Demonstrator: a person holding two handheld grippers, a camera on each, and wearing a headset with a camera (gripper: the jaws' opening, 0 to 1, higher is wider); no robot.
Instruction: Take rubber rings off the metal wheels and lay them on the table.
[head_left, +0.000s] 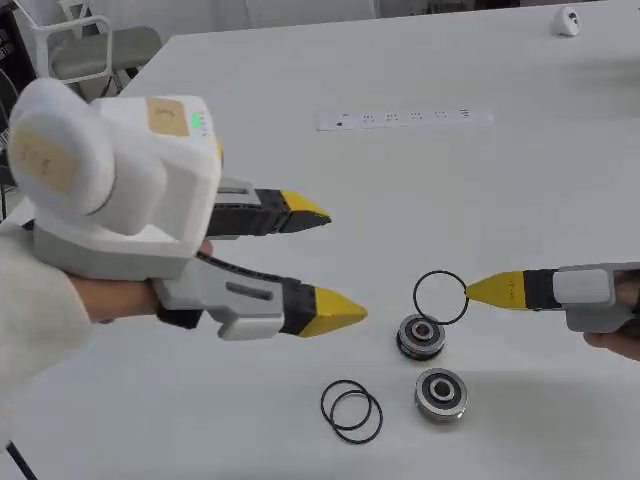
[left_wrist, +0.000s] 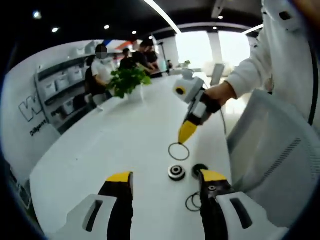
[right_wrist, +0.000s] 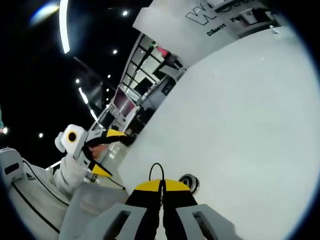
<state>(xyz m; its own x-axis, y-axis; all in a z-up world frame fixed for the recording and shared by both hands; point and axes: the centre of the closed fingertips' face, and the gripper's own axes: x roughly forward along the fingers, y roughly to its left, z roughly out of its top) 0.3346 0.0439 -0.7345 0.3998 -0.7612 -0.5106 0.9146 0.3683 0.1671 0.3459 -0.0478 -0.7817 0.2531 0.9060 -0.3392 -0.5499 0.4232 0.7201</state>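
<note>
My right gripper (head_left: 470, 290) is shut on a black rubber ring (head_left: 440, 297), holding it just above the white table (head_left: 400, 200). Its jaws (right_wrist: 161, 186) pinch the ring (right_wrist: 156, 172) upright. Two metal wheels lie below it: one (head_left: 421, 336) just under the ring, the other (head_left: 441, 392) nearer to me. Two loose rings (head_left: 351, 410) lie overlapped on the table left of the near wheel. My left gripper (head_left: 325, 262) hovers open and empty to the left of the wheels. Past its tips (left_wrist: 166, 177) I see a wheel (left_wrist: 176, 172) and the held ring (left_wrist: 178, 151).
A white power strip (head_left: 405, 120) lies across the middle of the table, and a small white object (head_left: 567, 20) sits at the far right edge. A chair (head_left: 90, 50) stands off the far left corner. A potted plant (left_wrist: 127, 80) and several people are beyond the table.
</note>
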